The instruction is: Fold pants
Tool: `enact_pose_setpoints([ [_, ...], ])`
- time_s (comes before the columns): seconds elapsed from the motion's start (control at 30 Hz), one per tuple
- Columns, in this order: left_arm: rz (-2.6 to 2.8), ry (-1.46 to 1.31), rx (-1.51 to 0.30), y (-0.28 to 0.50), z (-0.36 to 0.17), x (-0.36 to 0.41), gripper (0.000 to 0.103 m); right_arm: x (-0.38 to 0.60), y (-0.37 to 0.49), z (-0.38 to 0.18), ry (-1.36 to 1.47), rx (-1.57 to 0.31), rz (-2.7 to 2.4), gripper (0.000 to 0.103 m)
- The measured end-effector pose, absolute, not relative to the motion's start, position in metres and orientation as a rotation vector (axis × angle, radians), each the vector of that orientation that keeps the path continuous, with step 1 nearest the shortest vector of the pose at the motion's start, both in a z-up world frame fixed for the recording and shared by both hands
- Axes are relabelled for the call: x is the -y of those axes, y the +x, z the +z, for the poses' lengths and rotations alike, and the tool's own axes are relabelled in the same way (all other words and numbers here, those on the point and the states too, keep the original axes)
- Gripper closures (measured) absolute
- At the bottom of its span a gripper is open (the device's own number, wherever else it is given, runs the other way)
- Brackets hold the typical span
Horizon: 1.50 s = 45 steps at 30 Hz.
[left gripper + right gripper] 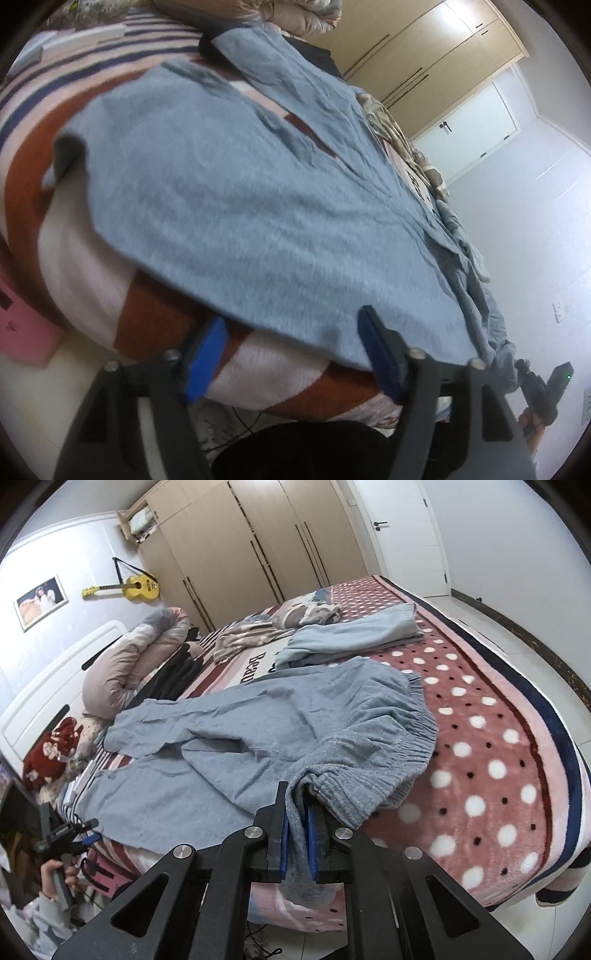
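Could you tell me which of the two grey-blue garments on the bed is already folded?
The far garment, stacked compactly beyond the spread-out pants, whose waistband the right gripper pinches.

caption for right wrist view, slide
Right gripper shut on waistband corner of grey pants spread across the bed.

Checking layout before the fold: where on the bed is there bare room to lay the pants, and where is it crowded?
Free: the polka-dot blanket right of the pants, between the waistband and the bed's edge. Crowded: the headboard side, with a rolled quilt, a red plush toy and dark clothes; beyond the pants lies a folded blue garment. The right gripper pinches the waistband.
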<state>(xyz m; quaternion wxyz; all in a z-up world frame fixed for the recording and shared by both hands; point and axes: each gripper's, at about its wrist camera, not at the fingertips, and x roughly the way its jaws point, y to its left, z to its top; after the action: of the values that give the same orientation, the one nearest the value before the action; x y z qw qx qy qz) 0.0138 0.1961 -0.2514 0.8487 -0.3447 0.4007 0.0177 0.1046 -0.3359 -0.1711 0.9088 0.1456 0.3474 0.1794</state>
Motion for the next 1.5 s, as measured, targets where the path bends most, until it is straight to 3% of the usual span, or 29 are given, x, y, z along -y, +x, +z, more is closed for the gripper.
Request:
enact_pose_setpoints([
  [0.07, 0.058, -0.704, -0.840, 0.019, -0.247, -0.199, 0.064, 0.337, 0.106, -0.172, 0.302, -0.717, 0.374, 0.101],
  [0.13, 0.059, -0.704, -0.831, 0.024, -0.243, -0.204, 0.087, 0.338, 0.108, -0.172, 0.304, -0.714, 0.376, 0.101],
  [0.23, 0.054, -0.708, -0.810, 0.027, -0.238, -0.208, 0.095, 0.339, 0.110, -0.169, 0.301, -0.707, 0.373, 0.101],
  [0.77, -0.003, -0.443, -0.706, 0.100, -0.125, -0.204, 0.095, 0.369, 0.162, -0.117, 0.277, -0.671, 0.362, 0.101],
  [1.5, 0.004, -0.265, -0.830, 0.266, -0.077, -0.222, 0.095, 0.347, 0.298, -0.105, 0.186, -0.810, 0.386, 0.102],
])
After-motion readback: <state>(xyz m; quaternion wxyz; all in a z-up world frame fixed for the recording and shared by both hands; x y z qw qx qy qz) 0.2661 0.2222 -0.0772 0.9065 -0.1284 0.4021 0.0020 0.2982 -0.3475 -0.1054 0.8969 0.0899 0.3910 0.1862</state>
